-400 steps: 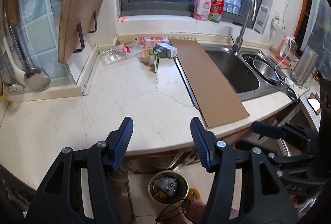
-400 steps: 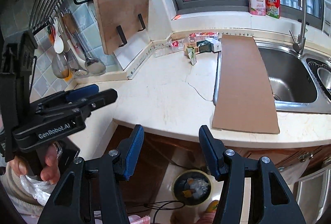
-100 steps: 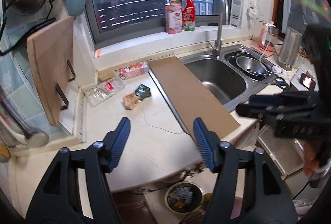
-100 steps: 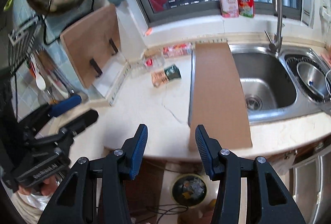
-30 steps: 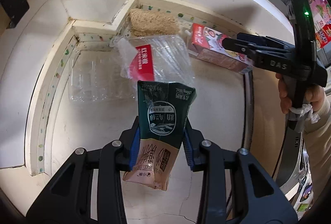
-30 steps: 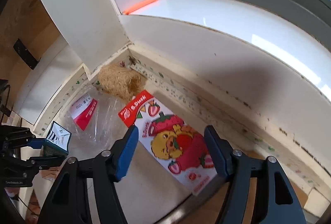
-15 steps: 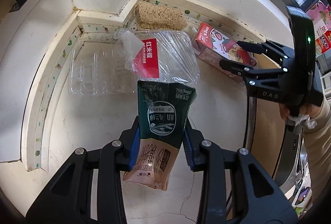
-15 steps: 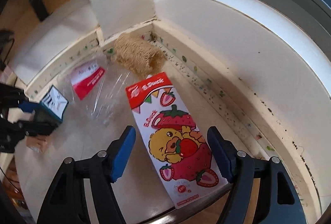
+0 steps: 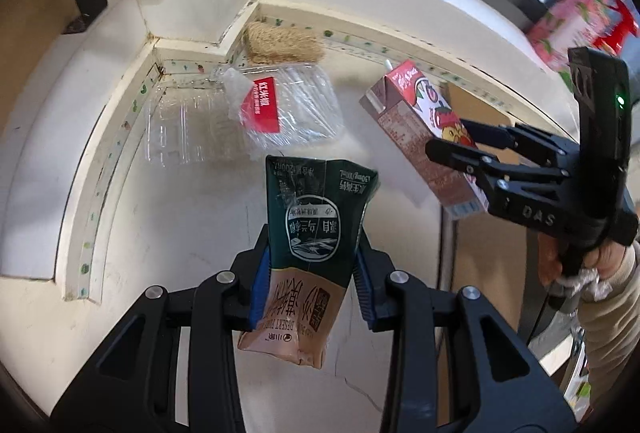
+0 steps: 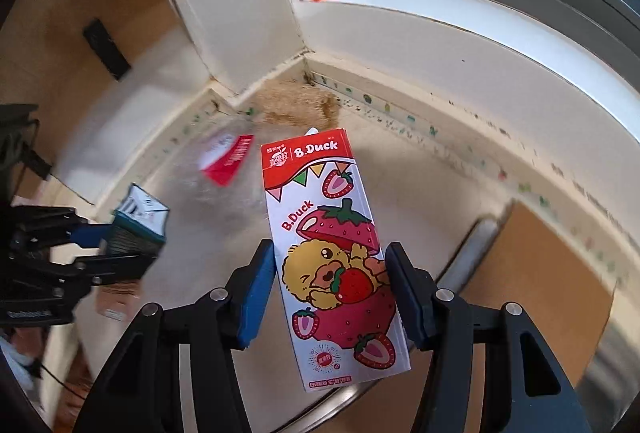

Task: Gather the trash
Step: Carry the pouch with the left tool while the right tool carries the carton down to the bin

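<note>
- The left gripper [image 9: 312, 285] squeezes a green carton [image 9: 316, 229], held over the counter [image 9: 172, 217].
- The right gripper [image 10: 330, 293] is closing on a strawberry carton [image 10: 332, 253], lifted near the far wall edge.

strawberry carton [image 10: 332, 253] — "B.Duck" | right gripper [image 9: 452, 141] — "DAS" | green-brown carton [image 9: 312, 249] — "DESERT"

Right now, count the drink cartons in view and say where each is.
2. The green carton is clamped in the left hand-held gripper. The strawberry carton is between the closing fingers of the right hand-held gripper. Others may be hidden.
</note>
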Tool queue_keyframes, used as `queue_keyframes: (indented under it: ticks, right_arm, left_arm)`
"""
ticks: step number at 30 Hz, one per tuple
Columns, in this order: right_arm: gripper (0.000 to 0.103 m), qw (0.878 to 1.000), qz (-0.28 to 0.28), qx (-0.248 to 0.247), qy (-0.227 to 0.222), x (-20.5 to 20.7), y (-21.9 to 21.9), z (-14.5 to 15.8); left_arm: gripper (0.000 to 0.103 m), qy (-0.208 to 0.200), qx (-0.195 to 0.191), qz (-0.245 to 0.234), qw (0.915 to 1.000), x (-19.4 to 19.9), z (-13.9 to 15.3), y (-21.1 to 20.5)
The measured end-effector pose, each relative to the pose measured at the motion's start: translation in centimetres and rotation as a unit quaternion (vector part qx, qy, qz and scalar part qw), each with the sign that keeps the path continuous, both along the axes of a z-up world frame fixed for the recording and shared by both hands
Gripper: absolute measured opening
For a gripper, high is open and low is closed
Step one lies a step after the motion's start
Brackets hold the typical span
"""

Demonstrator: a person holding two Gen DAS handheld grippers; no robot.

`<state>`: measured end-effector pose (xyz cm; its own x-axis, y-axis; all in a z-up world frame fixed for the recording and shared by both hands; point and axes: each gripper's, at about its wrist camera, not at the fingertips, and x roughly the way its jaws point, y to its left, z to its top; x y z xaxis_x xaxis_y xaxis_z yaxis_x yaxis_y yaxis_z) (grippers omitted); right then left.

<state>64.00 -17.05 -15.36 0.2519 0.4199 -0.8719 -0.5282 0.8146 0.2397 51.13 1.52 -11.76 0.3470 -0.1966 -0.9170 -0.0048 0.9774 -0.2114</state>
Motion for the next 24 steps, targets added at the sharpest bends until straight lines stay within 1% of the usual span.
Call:
queue_keyframes:
  ticks: [2, 8, 12, 16, 21, 24]
  right_arm:
    - [0.055, 1.0, -0.011, 0.01, -0.001, -1.7, -0.3, 1.3]
    - [0.056, 0.995, -0.079, 0.052, 0.008, -8.9, -1.4, 4.9]
    - [0.056, 0.988, -0.131, 0.081, 0.003, -15.4, -1.7, 7.0]
    - [0.056, 0.982, -0.164, 0.098, -0.005, -21.4, -1.1, 8.6]
    - [0.056, 0.976, -0.188, 0.108, -0.01, -30.4, -0.4, 10.4]
    - [0.056, 0.975, -0.196, 0.102, -0.015, -35.4, 0.3, 10.9]
  left_arm:
    - [0.033, -0.006, 0.001, -0.014, 0.9999, -1.5, 0.9, -0.1]
    - [0.033, -0.024, 0.004, -0.058, 0.998, -7.3, 3.4, 0.0]
    - [0.033, -0.028, 0.007, -0.085, 0.996, -11.7, 4.6, 0.5]
    - [0.033, -0.035, 0.006, -0.11, 0.9933, -16.3, 5.3, 1.1]
    - [0.033, -0.042, -0.002, -0.142, 0.9889, -22.7, 5.6, 1.7]
    - [0.033, -0.043, -0.005, -0.162, 0.9859, -26.1, 5.4, 1.6]
